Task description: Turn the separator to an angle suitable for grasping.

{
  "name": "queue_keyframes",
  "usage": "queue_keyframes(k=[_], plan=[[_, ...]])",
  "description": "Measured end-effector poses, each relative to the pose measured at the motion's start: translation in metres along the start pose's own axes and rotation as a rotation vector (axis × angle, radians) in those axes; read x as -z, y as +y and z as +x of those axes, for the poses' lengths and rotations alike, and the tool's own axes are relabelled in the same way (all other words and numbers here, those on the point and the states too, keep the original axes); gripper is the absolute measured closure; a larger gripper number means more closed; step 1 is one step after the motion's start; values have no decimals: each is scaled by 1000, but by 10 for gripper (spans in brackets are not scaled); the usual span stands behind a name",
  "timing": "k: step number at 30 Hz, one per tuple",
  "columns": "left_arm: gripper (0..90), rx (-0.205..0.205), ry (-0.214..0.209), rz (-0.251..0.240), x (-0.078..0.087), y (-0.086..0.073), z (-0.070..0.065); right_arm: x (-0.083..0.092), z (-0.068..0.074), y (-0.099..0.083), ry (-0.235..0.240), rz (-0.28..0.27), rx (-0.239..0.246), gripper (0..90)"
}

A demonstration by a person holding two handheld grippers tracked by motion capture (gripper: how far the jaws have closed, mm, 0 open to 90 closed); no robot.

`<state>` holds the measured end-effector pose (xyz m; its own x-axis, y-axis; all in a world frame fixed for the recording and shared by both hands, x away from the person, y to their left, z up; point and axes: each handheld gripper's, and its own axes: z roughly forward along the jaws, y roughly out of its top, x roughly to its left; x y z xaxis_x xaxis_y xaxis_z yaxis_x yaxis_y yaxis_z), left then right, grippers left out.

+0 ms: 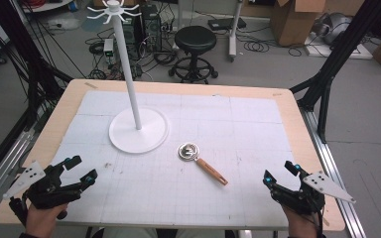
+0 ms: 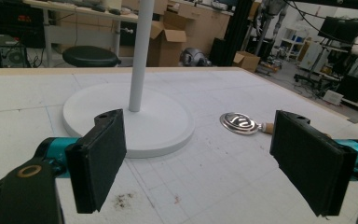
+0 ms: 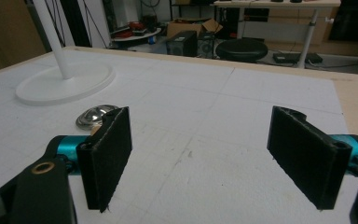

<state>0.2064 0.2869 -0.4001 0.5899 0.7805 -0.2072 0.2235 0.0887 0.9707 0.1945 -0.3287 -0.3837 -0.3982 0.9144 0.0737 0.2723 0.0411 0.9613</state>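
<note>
Left gripper (image 1: 82, 170) sits at the near-left corner of the table (image 1: 54, 124), held in the person's left hand (image 1: 42, 218), jaws spread wide with nothing between them; the left gripper view confirms it, both black pads (image 2: 100, 158) well apart over bare white mat (image 1: 228, 114). Next over: white stand (image 1: 139, 130), round base flat on the mat left of centre, thin pole upright, hook crown at the top. Just right of the base, near but not touching, lies a small metal strainer-type utensil (image 1: 201, 161): shiny round head toward the stand, wooden handle angling toward the near right. In the left gripper view the head (image 2: 239, 123) lies beyond the gap, closer to the right-hand pad. In the right gripper view it (image 3: 93, 115) peeks out behind the left-hand pad, handle mostly hidden. Right gripper (image 1: 280, 172) is at the near-right edge, in the right hand (image 1: 302, 223), jaws likewise wide apart and empty, well clear of the utensil. Black stool (image 1: 195, 52) on the floor beyond the far edge.
</note>
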Motion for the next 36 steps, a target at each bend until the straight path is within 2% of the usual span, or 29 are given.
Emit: queue_keyframes(k=[9, 13, 14, 16, 17, 18, 19, 20, 21, 22, 23, 24, 26, 27, 28, 29, 30, 32, 34, 35, 36], plan=[[193, 17, 16, 11, 0, -3, 4, -9, 0, -3, -11, 33, -20, 203], [193, 21, 21, 11, 0, -4, 5, -17, 4, -2, 3, 41, -6, 203], [194, 14, 24, 17, 0, -4, 5, -28, 6, 2, 22, 55, -16, 208], [195, 13, 30, 17, 2, -4, 6, -32, 8, 2, 31, 67, -23, 226], [195, 20, 37, 12, 3, -4, 8, -48, 10, 3, 54, 99, -8, 314], [196, 20, 37, 12, 3, -4, 8, -54, 11, 3, 68, 119, -10, 358], [196, 22, 36, 17, 3, -4, 9, -54, 11, 3, 68, 119, -10, 358], [203, 25, 38, 22, 3, -5, 11, -76, 15, 3, 93, 164, -6, 444], [203, 25, 38, 22, 3, -5, 11, -84, 16, 4, 103, 181, -13, 446], [203, 24, 43, 25, 3, -5, 13, -84, 16, 4, 103, 181, -13, 446], [204, 27, 48, 32, 4, -5, 15, -98, 18, 4, 114, 206, -26, 458], [204, 37, 56, 33, 4, -6, 16, -121, 23, 5, 145, 249, -24, 540], [204, 41, 57, 34, 4, -7, 17, -142, 30, 6, 158, 316, -18, 630], [204, 44, 59, 34, 5, -7, 18, -142, 30, 6, 158, 316, -18, 630], [204, 45, 58, 33, 5, -7, 18, -161, 38, 8, 179, 383, 18, 778], [204, 43, 56, 34, 5, -7, 18, -168, 42, 9, 180, 406, 38, 832], [204, 43, 56, 33, 5, -7, 17, -168, 42, 9, 180, 406, 38, 832], [204, 42, 51, 36, 4, -7, 17, -180, 49, 10, 195, 453, 57, 886], [204, 40, 50, 39, 4, -7, 17, -190, 54, 10, 202, 488, 87, 887], [204, 41, 49, 40, 4, -7, 17, -198, 59, 9, 224, 519, 110, 887], [204, 42, 49, 40, 4, -7, 17, -198, 59, 9, 224, 519, 110, 887]])
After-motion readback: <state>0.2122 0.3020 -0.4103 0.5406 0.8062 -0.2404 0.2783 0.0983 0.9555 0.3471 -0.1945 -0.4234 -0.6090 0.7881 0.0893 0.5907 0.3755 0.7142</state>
